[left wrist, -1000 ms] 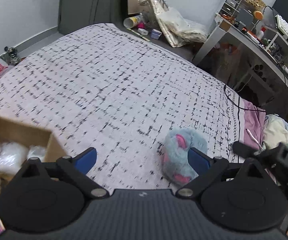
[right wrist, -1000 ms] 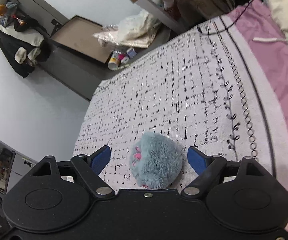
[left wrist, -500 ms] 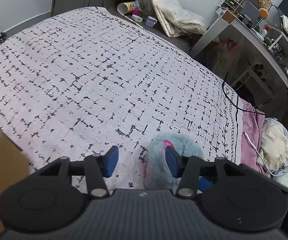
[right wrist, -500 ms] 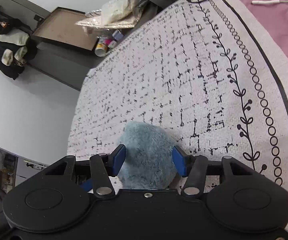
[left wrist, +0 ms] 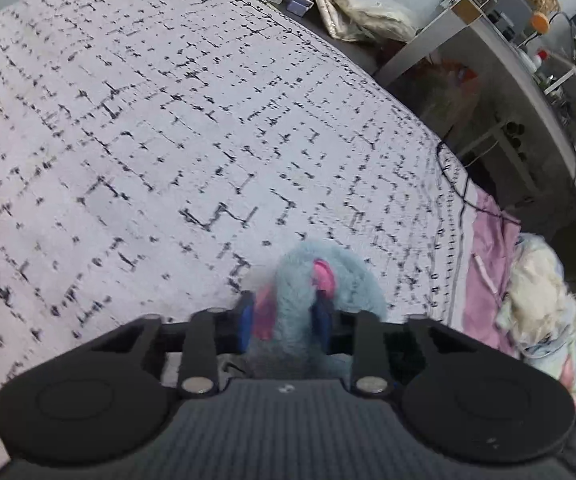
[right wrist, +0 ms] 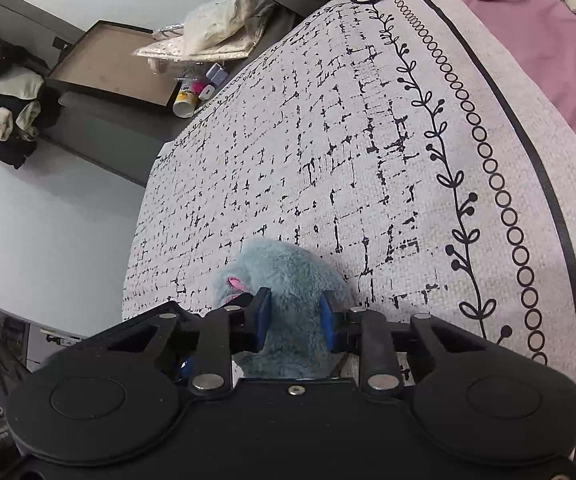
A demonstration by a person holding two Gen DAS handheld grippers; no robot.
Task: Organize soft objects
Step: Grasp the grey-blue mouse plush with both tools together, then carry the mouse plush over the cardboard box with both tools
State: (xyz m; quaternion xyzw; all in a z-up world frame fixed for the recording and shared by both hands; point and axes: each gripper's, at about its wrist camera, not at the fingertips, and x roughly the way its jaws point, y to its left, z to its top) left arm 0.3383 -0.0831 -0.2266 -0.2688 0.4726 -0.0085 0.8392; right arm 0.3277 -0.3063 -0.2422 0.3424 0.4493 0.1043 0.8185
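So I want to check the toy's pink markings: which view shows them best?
The left wrist view: two pink patches on the blue plush toy face it. The right wrist view shows mostly its blue back and one small pink spot.

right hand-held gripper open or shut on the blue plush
Shut on the blue plush: the right hand-held gripper has both blue pads pressed into its fur.

A fluffy blue plush toy (left wrist: pixel 330 276) with pink patches lies on the bed's white cover (left wrist: pixel 168 120) printed with black dashes, near the edge with the vine border. Its fur is squeezed in at the sides, bulging forward in a rounded lump (right wrist: pixel 284 276), one small pink patch showing on its left.
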